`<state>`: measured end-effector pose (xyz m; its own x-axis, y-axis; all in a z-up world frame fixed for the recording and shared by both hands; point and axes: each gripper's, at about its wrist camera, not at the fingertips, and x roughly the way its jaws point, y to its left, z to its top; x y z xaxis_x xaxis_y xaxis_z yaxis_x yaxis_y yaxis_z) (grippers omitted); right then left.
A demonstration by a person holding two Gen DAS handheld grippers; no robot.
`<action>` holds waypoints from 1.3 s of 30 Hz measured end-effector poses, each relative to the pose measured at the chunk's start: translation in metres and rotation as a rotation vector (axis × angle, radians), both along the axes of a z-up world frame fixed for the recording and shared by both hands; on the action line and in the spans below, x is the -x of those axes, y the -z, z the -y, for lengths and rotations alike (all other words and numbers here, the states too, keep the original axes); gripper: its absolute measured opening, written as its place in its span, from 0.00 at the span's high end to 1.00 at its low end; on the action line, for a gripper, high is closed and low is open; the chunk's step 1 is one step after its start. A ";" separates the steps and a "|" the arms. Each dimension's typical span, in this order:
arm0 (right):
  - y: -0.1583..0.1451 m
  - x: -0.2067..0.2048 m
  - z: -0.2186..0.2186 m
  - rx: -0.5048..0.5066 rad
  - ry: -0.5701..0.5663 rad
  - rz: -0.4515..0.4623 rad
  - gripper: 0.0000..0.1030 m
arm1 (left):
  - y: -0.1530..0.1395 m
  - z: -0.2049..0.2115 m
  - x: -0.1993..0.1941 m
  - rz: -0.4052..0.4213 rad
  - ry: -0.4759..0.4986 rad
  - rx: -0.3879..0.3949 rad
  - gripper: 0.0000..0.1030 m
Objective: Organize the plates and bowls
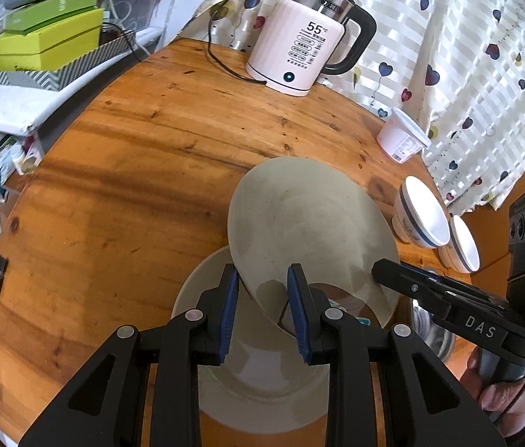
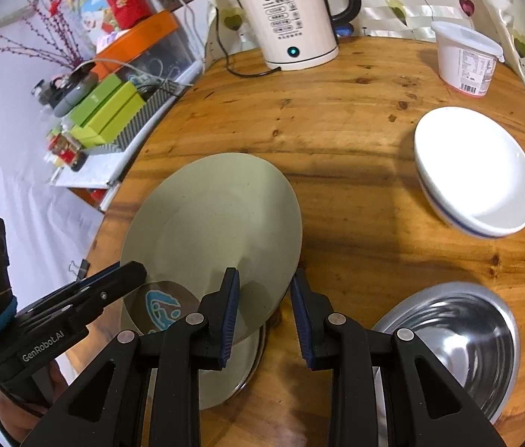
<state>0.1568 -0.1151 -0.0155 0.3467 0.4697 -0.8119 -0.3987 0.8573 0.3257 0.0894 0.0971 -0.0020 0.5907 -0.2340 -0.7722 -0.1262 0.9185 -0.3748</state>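
Round wooden table (image 1: 132, 156), left gripper (image 1: 262, 309) and right gripper (image 2: 264, 309) jaws narrowly spread, pinching tilted pale green round plate (image 1: 299, 223) rim, second plate (image 1: 262, 383) beneath, white bowls (image 2: 474, 171) far right.

Two grey-green plates (image 2: 214, 219) show, one tilted above another (image 1: 262, 391) lying flat. White bowls (image 2: 474, 171) number two with blue bands in the left view; the right view's edge hints at perhaps a third, too cropped to tell. One steel bowl (image 2: 460, 339), one electric kettle (image 1: 299, 44), one lidded white tub (image 2: 465, 59). Two claws (image 1: 262, 298) (image 2: 266, 309).
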 end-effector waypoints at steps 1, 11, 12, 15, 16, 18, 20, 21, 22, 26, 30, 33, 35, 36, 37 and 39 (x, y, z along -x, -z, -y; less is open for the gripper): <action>0.000 0.002 -0.001 0.001 -0.004 0.001 0.74 | 0.000 0.000 0.003 0.000 -0.003 0.000 0.73; 0.004 0.020 -0.008 0.000 -0.040 -0.003 0.74 | 0.003 -0.004 0.029 0.003 -0.034 -0.010 0.73; 0.005 0.022 -0.009 0.000 -0.045 -0.005 0.74 | 0.004 -0.005 0.031 0.002 -0.038 -0.008 0.73; 0.006 0.027 -0.010 -0.003 -0.054 -0.010 0.74 | 0.006 -0.006 0.040 0.002 -0.048 -0.005 0.73; 0.006 0.029 -0.011 -0.002 -0.057 -0.009 0.74 | 0.006 -0.006 0.043 0.002 -0.049 -0.006 0.73; 0.006 0.032 -0.012 -0.001 -0.063 -0.008 0.74 | 0.006 -0.006 0.048 0.004 -0.052 -0.005 0.73; 0.007 0.034 -0.012 0.000 -0.067 -0.008 0.74 | 0.007 -0.006 0.051 0.005 -0.053 -0.007 0.73; 0.007 0.035 -0.011 0.000 -0.068 -0.009 0.74 | 0.007 -0.006 0.052 0.004 -0.054 -0.009 0.73; 0.008 0.037 -0.011 0.001 -0.070 -0.009 0.74 | 0.007 -0.005 0.054 0.004 -0.056 -0.011 0.73; 0.010 0.041 -0.012 0.005 -0.076 -0.009 0.73 | 0.009 -0.005 0.057 0.002 -0.058 -0.018 0.73; 0.012 0.044 -0.011 0.010 -0.080 -0.010 0.73 | 0.011 -0.004 0.060 0.000 -0.060 -0.023 0.73; 0.014 0.044 -0.013 0.016 -0.085 -0.010 0.73 | 0.014 -0.003 0.061 -0.004 -0.062 -0.029 0.73; 0.016 0.045 -0.014 0.022 -0.089 -0.008 0.73 | 0.016 -0.004 0.061 -0.009 -0.065 -0.030 0.73; 0.017 0.046 -0.015 0.025 -0.090 -0.007 0.73 | 0.017 -0.004 0.061 -0.010 -0.065 -0.032 0.73; 0.017 0.046 -0.016 0.029 -0.092 -0.006 0.73 | 0.019 -0.004 0.061 -0.012 -0.067 -0.033 0.73; 0.018 0.046 -0.017 0.033 -0.094 0.001 0.73 | 0.019 -0.003 0.062 -0.008 -0.067 -0.041 0.73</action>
<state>0.1103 -0.0979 -0.0335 0.3027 0.4736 -0.8271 -0.4783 0.8261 0.2980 0.0272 0.1000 -0.0206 0.5978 -0.1622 -0.7851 -0.1906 0.9225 -0.3357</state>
